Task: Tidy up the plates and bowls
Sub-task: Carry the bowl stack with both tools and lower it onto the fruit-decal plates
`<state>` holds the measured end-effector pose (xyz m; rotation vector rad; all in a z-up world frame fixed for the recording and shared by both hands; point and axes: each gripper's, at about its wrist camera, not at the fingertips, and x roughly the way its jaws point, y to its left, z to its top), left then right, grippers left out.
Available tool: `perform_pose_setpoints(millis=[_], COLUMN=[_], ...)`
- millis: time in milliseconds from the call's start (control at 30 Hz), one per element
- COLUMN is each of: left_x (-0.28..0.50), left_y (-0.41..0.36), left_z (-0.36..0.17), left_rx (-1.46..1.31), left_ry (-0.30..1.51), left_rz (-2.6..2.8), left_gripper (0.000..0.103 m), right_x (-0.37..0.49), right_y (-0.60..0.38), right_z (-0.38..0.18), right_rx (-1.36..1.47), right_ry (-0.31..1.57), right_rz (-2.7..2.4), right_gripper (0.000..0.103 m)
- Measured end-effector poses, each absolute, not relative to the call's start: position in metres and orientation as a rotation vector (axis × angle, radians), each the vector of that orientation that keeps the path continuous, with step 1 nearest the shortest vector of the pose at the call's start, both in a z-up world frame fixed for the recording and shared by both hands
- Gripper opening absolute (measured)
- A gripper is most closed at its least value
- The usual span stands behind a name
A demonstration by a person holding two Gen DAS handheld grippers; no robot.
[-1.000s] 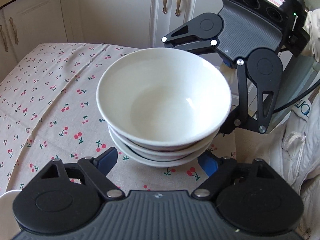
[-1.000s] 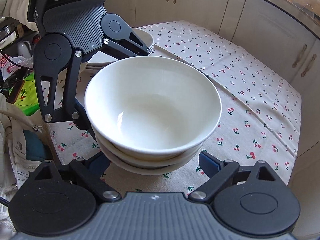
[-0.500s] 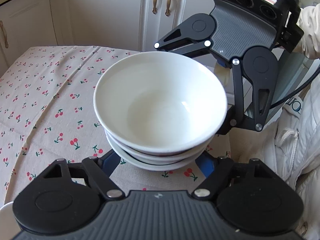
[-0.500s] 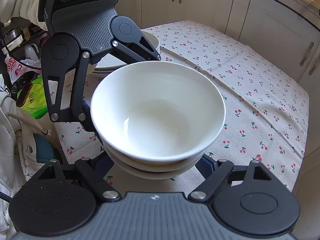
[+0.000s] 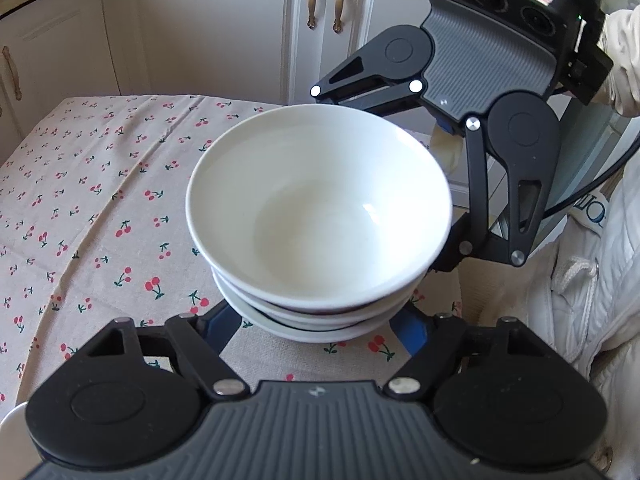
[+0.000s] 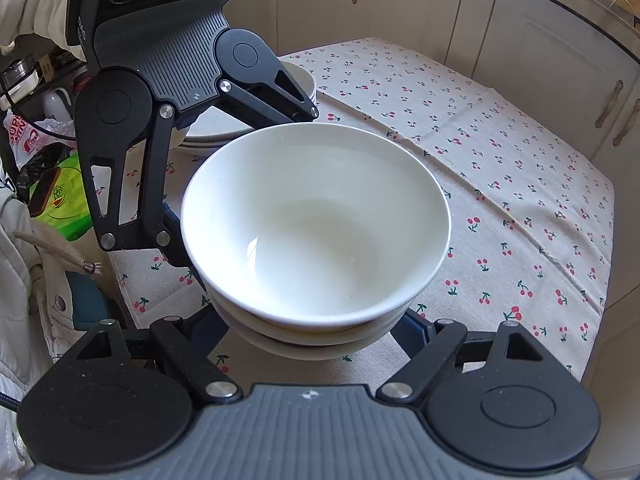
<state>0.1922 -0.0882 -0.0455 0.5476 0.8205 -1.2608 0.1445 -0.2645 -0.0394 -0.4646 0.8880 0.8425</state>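
Observation:
A stack of three nested white bowls [image 5: 320, 216] sits between both grippers, just above or on the cherry-print tablecloth [image 5: 100, 208]; contact with the cloth is hidden. My left gripper [image 5: 320, 330] is spread wide, its blue fingertips [image 5: 218, 326] under the stack's near side. My right gripper [image 6: 316, 336] is spread wide in the same way around the same stack [image 6: 316, 232] from the opposite side. Each gripper faces the other across the bowls. A second stack of white plates and bowls [image 6: 224, 128] stands behind the left gripper in the right wrist view.
White cabinets [image 5: 224, 28] line the far wall past the table. A green packet [image 6: 60, 200] and bags lie off the table's left edge in the right wrist view. The person's white jacket [image 5: 592, 320] is close on the right. A white dish rim [image 5: 10, 420] shows bottom left.
The bowl stack and both grippers have shifted together across the table, and the bowls now sit closer between the fingers. Both grippers stay spread wide around the stack.

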Motion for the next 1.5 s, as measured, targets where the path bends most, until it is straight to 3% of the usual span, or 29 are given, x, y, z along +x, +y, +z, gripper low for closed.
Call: perform_pose_setpoints(millis=[733, 1100, 1500], left_x=[0.161, 0.172, 0.185], left_y=[0.026, 0.080, 0.090], left_z=[0.007, 0.001, -0.014], left_rx=[0.488, 0.449, 0.430], left_ry=[0.702, 0.737, 0.784], left_rz=[-0.993, -0.857, -0.844], left_gripper=[0.079, 0.079, 0.079], right_x=[0.151, 0.184, 0.208], right_y=[-0.158, -0.090, -0.063], right_z=[0.014, 0.000, -0.019], right_rx=[-0.678, -0.760, -0.750], right_ry=[0.714, 0.677, 0.728], right_rz=[0.973, 1.076, 1.095], right_gripper=[0.090, 0.090, 0.089])
